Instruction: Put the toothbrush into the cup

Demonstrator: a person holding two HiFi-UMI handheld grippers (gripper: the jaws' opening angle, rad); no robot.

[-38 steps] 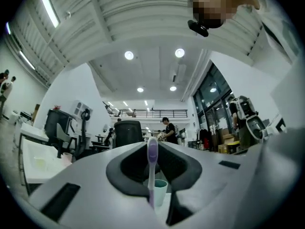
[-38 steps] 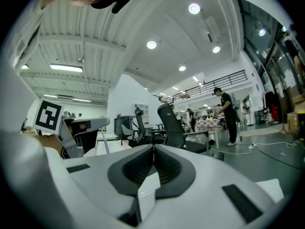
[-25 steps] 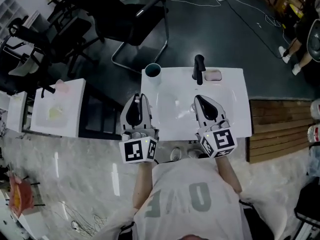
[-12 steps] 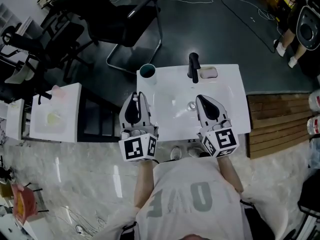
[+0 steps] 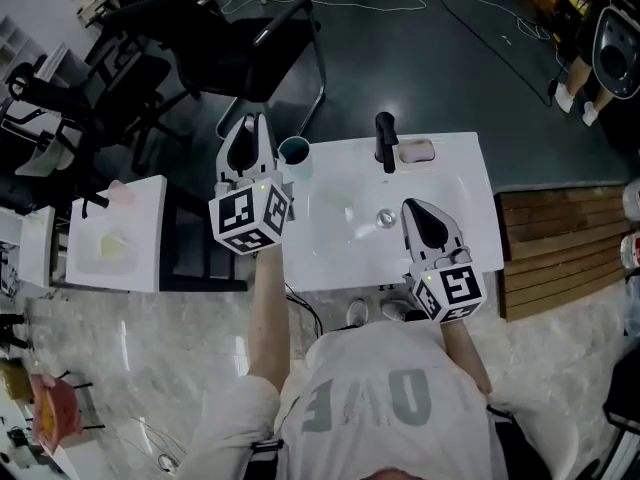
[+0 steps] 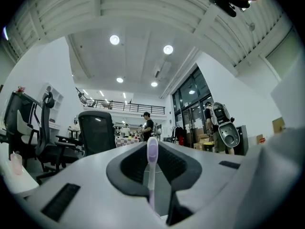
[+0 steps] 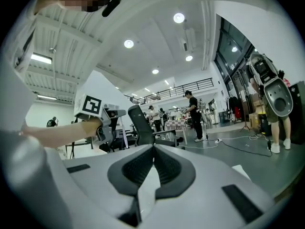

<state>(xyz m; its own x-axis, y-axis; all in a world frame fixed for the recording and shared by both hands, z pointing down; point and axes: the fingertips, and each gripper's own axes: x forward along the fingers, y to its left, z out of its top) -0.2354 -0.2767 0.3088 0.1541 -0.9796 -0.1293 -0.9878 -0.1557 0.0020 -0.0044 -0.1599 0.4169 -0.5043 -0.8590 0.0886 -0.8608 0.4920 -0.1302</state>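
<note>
My left gripper (image 5: pixel 255 124) is lifted at the sink's far left corner, just left of the teal-rimmed cup (image 5: pixel 295 150). In the left gripper view the jaws (image 6: pixel 153 146) are shut on a toothbrush (image 6: pixel 152 159) with a white and pale purple head, which stands up between the pads. The cup does not show in that view. My right gripper (image 5: pixel 411 207) hovers over the right half of the white sink (image 5: pixel 470 218). Its jaws (image 7: pixel 153 148) meet at the tips with nothing between them. The left gripper's marker cube (image 7: pixel 95 107) shows in the right gripper view.
A black faucet (image 5: pixel 385 140) and a pink soap (image 5: pixel 418 150) stand on the sink's far rim. Black chairs (image 5: pixel 240 38) stand behind the sink. A low white table (image 5: pixel 110 233) lies to the left, and a wooden platform (image 5: pixel 560 248) to the right.
My left gripper has moved from the sink's near left edge away from me and up, to beside the cup, still holding the toothbrush. The right gripper drifted slightly.
</note>
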